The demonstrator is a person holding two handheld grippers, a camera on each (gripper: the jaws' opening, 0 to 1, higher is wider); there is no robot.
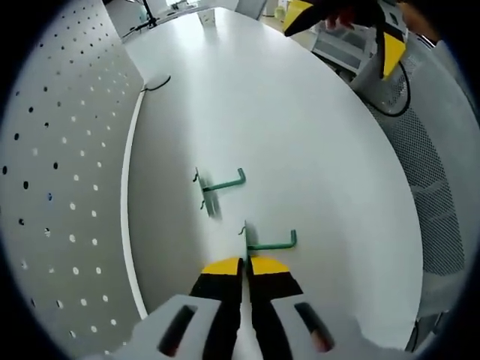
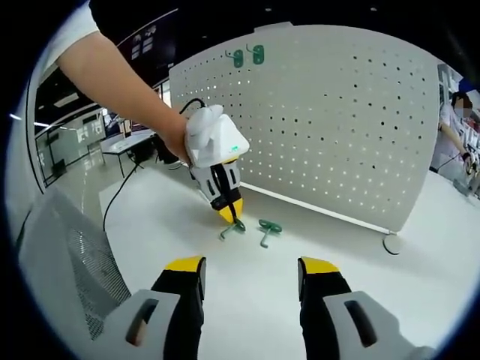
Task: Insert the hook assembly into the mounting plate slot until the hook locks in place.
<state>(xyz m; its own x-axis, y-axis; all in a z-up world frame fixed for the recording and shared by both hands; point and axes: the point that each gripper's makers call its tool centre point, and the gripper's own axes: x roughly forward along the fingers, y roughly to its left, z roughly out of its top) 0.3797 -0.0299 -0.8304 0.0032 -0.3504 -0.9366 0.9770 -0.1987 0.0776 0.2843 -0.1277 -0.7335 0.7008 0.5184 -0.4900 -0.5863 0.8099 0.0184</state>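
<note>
Two green wire hooks lie on the white table in front of the white pegboard (image 1: 60,187) (image 2: 322,127). In the left gripper view the far hook (image 1: 225,184) lies free, while the near hook (image 1: 271,244) has its upright end running into my left gripper (image 1: 245,262), whose yellow-tipped jaws are shut on it. The right gripper view shows that left gripper (image 2: 231,214), held by a hand, pointing down onto the near hook (image 2: 232,229), with the other hook (image 2: 268,227) beside it. My right gripper (image 2: 251,274) is open and empty, well back from both hooks; it appears as right gripper (image 1: 379,34).
Two green hooks (image 2: 247,56) hang near the pegboard's top edge. The pegboard stands on a round foot (image 2: 391,243). A black cable (image 1: 156,82) lies on the table (image 1: 300,135) by the board's far end. A mesh surface (image 2: 82,262) borders the table.
</note>
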